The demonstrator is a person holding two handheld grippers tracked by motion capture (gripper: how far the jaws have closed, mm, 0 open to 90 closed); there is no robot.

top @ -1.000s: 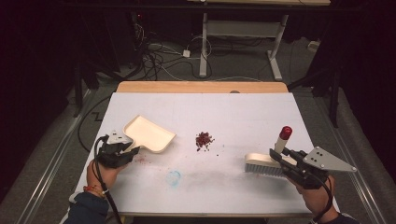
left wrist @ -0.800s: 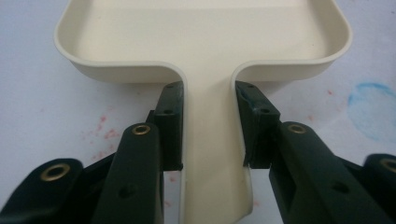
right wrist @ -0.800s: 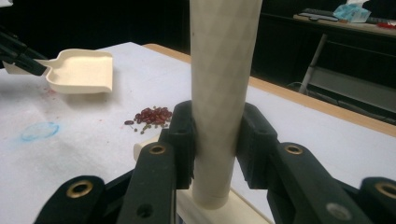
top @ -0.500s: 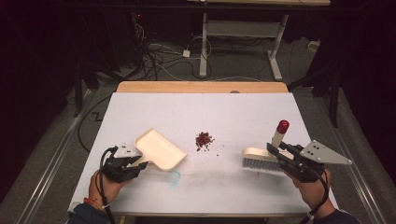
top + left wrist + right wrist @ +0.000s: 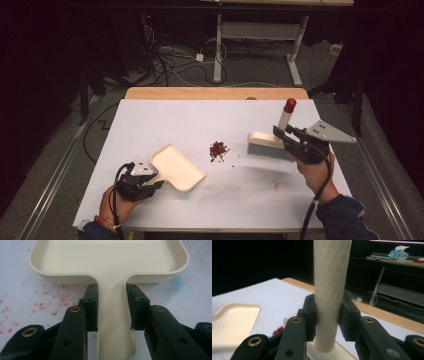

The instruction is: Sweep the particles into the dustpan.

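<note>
Cream dustpan (image 5: 176, 167), brush (image 5: 270, 141), gripper-held

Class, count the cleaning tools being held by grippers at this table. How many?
2: the dustpan, gripped by its handle at the near left, and the brush, held at the right.

Smooth matt cream plastic dustpan (image 5: 107, 262); faceted matt plastic brush handle (image 5: 330, 287); wooden table edge (image 5: 215, 93).

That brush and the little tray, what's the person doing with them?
The person is sweeping up. The left gripper is shut on the handle of a cream dustpan lying on the white table. The right gripper clamps the brush by its handle. The small pile of red crumbs lies between them, not yet swept.
</note>
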